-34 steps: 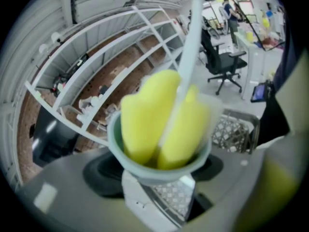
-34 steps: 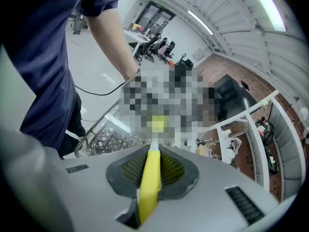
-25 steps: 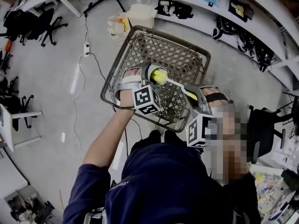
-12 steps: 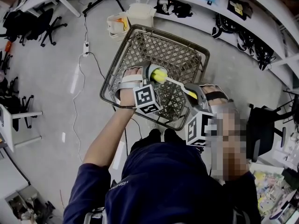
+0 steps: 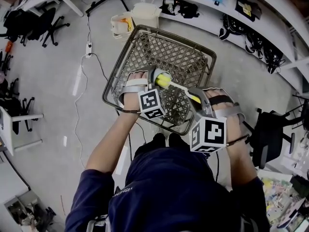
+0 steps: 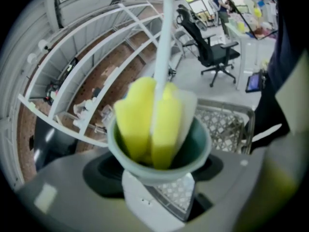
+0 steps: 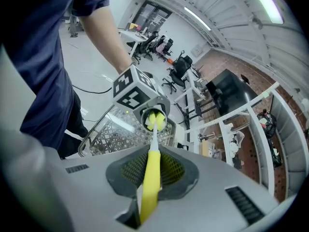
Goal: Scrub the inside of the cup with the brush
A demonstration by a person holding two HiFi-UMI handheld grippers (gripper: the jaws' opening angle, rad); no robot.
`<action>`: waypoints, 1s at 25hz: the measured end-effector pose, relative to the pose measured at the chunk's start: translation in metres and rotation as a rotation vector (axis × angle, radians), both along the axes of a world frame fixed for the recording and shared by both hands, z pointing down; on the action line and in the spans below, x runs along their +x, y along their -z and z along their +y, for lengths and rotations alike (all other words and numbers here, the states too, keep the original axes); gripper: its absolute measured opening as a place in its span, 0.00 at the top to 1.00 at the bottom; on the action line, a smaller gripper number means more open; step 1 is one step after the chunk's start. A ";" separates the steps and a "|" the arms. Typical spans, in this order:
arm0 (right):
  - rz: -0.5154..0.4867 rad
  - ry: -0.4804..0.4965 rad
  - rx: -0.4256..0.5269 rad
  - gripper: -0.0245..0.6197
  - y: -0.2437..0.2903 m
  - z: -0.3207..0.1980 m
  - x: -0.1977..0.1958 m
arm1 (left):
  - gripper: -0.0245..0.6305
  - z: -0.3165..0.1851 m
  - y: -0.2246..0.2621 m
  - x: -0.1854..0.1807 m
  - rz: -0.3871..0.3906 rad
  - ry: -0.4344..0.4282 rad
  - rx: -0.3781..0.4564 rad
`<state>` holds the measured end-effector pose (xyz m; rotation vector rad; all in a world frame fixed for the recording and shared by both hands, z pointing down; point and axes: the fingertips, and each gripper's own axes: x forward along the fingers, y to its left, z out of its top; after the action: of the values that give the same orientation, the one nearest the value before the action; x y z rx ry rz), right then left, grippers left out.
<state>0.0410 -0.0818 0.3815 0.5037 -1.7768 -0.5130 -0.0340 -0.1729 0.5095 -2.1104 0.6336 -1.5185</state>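
My left gripper [image 5: 150, 77] is shut on a pale green cup [image 6: 159, 170], held over the wire basket [image 5: 126, 57] with its mouth turned toward my right gripper. The brush's yellow sponge head [image 6: 149, 122] sits inside the cup [image 5: 157, 75], its white stem [image 6: 163, 42] running out of the mouth. My right gripper [image 5: 197, 99] is shut on the brush's yellow handle [image 7: 151, 178]. In the right gripper view the sponge head [image 7: 155, 121] fills the cup mouth [image 7: 150, 111] just under the left gripper's marker cube [image 7: 133, 91].
The metal mesh basket stands on the grey floor [image 5: 48, 81] below both grippers. A white bin [image 5: 145, 14] and a bag [image 5: 120, 25] stand beyond it. Shelving [image 5: 251, 13] runs along the far right, office chairs [image 5: 34, 21] at the left. The person's arms and dark shirt [image 5: 169, 192] fill the lower frame.
The right gripper has shifted slightly left and nearer the cup, pushing the sponge head deeper in. The left gripper and cup have hardly moved.
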 end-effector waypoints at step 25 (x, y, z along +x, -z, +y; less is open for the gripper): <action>-0.004 0.061 -0.039 0.91 -0.024 -0.006 0.014 | 0.39 -0.005 -0.028 0.020 -0.052 -0.001 -0.065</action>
<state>0.0546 -0.0882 0.4059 0.4244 -1.8073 -0.5189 -0.0144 -0.1781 0.5378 -2.1111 0.5719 -1.6085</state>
